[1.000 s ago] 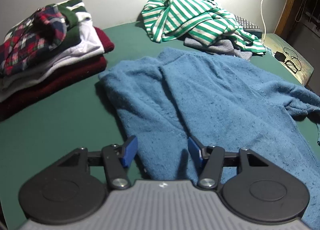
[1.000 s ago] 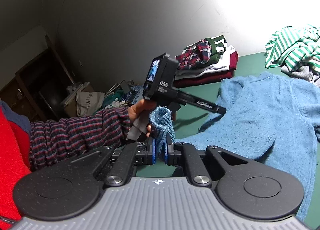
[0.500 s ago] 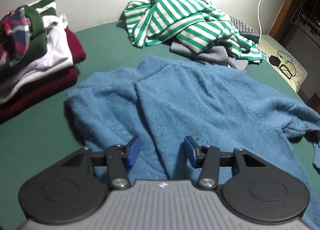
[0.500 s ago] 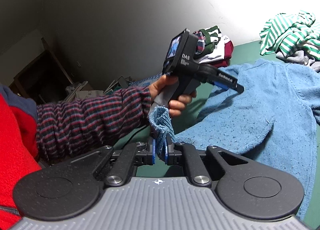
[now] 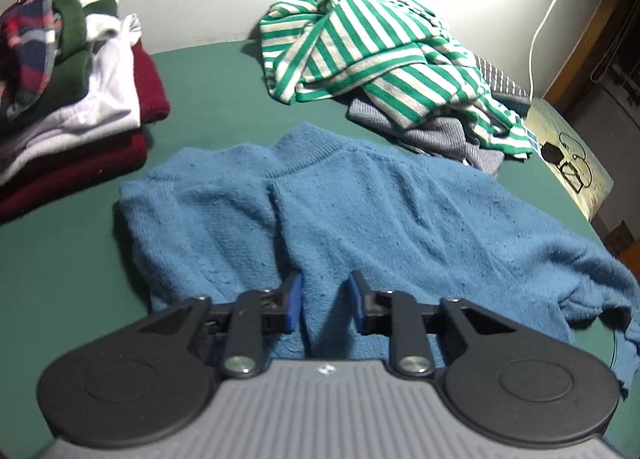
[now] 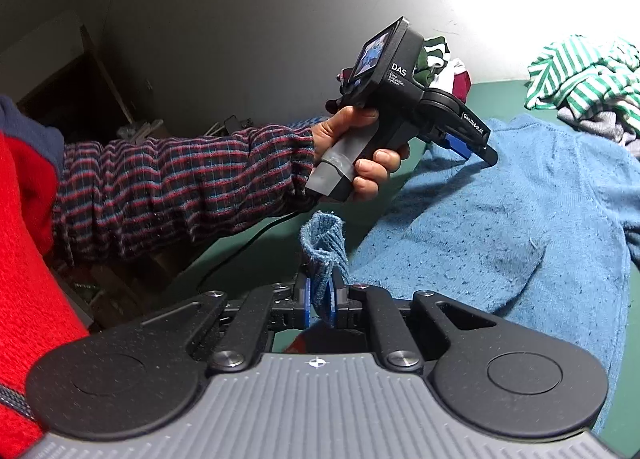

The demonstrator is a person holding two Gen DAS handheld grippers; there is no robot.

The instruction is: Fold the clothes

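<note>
While the blue sweater (image 5: pixel 384 215) is lying spread out on the green table (image 5: pixel 60 259), one small bunched corner of it (image 6: pixel 323 243) is being pinched tight by the right gripper (image 6: pixel 320 299), whose blue pads are pressed shut on the cloth. The left gripper (image 5: pixel 325 301) is being held just over the near edge of the sweater with its jaws wide apart and nothing between them. It is being gripped by a hand (image 6: pixel 360 151) in a striped sleeve (image 6: pixel 180 183). Beyond the sweater, a green striped shirt (image 5: pixel 372 47) is lying crumpled, and a pile of folded clothes (image 5: pixel 68 107) is sitting to the left.
</note>
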